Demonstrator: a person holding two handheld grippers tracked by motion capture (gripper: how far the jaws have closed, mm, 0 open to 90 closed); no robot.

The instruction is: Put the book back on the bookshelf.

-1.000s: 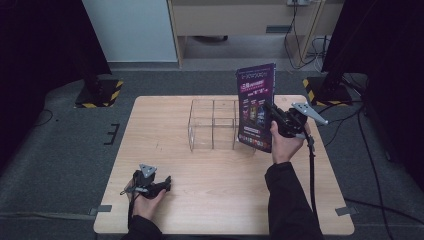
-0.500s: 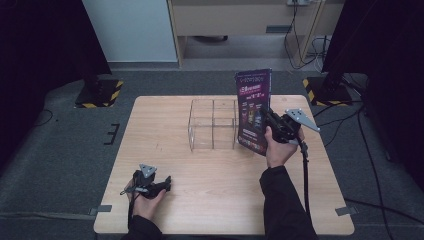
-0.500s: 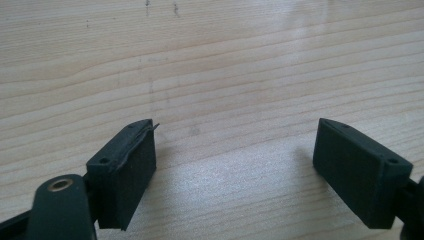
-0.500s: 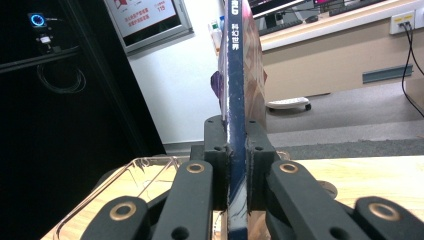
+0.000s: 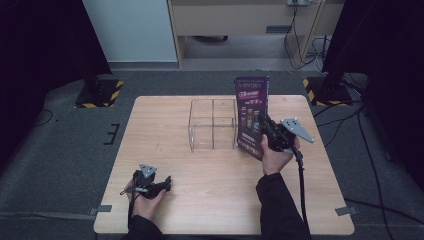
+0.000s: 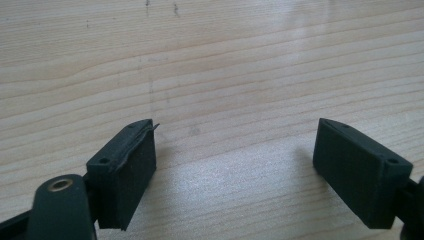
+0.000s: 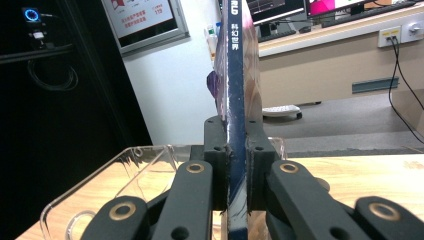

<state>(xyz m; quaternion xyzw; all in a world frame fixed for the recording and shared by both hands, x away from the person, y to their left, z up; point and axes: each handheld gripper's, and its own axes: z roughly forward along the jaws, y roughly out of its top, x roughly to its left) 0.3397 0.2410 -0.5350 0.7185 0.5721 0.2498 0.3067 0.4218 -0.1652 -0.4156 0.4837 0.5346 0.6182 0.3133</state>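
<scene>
Now your right gripper is clamping a thin magazine, and its two black jaws are pressing on both sides of it. In the right gripper view you are looking straight at the dark blue spine of the magazine, which is carrying white letters from top to bottom and is standing nearly upright between the jaws. From the high view the cover is showing purple, with small pictures and pale lines of text, and a brighter band near the top edge. The magazine is standing on its lower edge, just beside the right wall of the clear box, and it is rising well above the rim of that box. Whether it is touching the wall, I cannot tell. The clear box has two compartments, divided by one wall in the middle, and it is sitting on the wooden table.

Your left gripper is resting near the front edge of the table, well apart from the clear box and to the left of it. Its jaws are standing wide apart with nothing between them, only the bare wood under them in the left gripper view.
</scene>
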